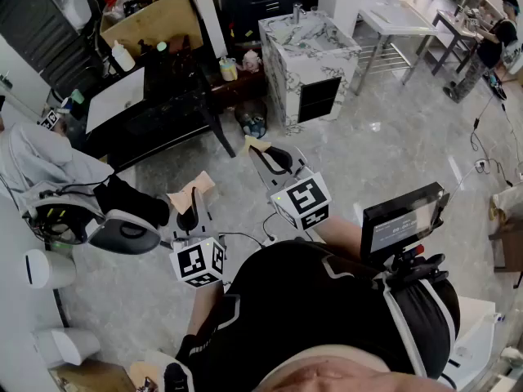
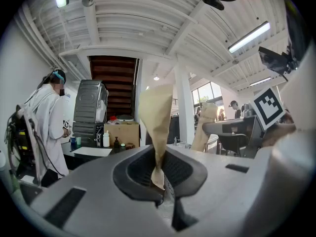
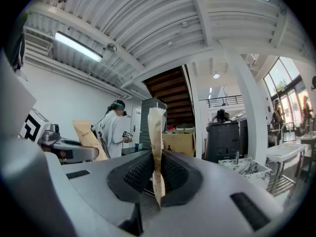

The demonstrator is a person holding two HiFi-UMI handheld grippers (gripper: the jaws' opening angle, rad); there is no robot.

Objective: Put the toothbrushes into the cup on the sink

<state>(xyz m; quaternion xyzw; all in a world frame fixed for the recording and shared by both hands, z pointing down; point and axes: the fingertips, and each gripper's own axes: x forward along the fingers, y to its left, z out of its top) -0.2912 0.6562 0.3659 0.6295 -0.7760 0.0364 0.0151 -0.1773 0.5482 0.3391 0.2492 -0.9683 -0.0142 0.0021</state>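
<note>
- Tan paper packet [image 2: 155, 117] clamped upright in left gripper [image 2: 159, 172].
- Second paper packet [image 3: 156, 132] clamped edge-on in right gripper [image 3: 157, 174].
- Marble sink unit [image 1: 309, 55] at 12 o'clock, well apart.

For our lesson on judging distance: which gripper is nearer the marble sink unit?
Right. The right gripper sits below the marble sink unit in the head view; the left gripper is farther down-left.

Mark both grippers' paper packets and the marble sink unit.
left paper packet [image 2: 157, 117]: left gripper view, wide upper part.
right paper packet [image 3: 156, 147]: right gripper view, mid-strip.
marble sink unit [image 1: 278, 80]: head view, left face.
</note>
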